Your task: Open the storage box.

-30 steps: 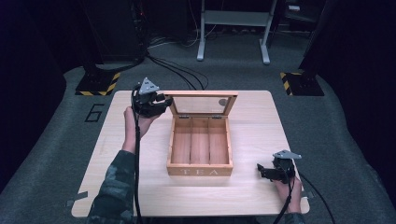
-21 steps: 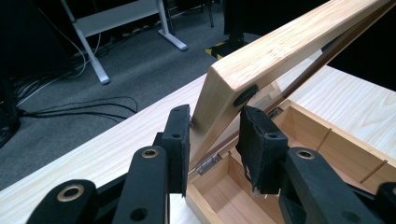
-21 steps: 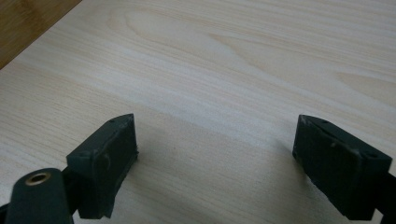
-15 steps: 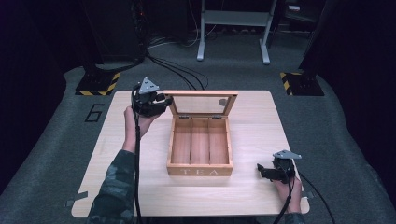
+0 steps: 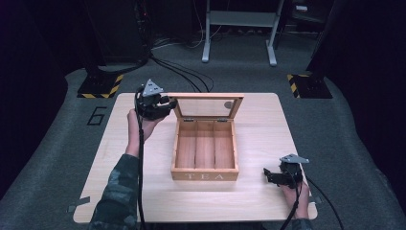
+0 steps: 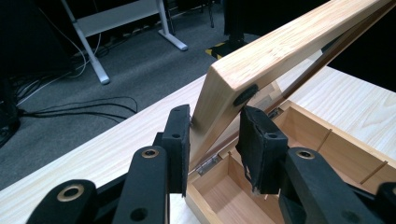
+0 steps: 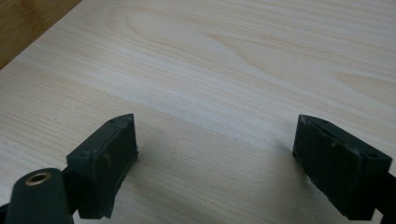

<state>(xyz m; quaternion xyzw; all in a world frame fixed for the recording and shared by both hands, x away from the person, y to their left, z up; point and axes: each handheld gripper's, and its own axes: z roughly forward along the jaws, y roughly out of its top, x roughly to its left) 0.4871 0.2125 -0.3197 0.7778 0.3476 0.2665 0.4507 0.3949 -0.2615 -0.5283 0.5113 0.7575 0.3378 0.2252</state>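
A wooden tea box (image 5: 205, 175) marked TEA sits mid-table with three empty compartments (image 6: 233, 191). Its glass-paned lid (image 5: 207, 106) stands raised at the back, hinged to the far wall. My left gripper (image 5: 167, 103) is at the lid's left corner. In the left gripper view the left gripper (image 6: 215, 114) is shut on the lid's wooden frame (image 6: 280, 51), one pad on each face. My right gripper (image 5: 267, 175) rests low over the table near the box's front right corner. In the right gripper view the right gripper (image 7: 215, 140) is open, with bare wood between its fingers.
The light wooden table (image 5: 263, 120) stands on a grey mat marked 6 (image 5: 97, 115). Cables (image 5: 177, 72) and white desk legs (image 5: 239, 33) lie on the floor beyond it. Yellow-black striped bases (image 5: 101, 86) sit at both far corners.
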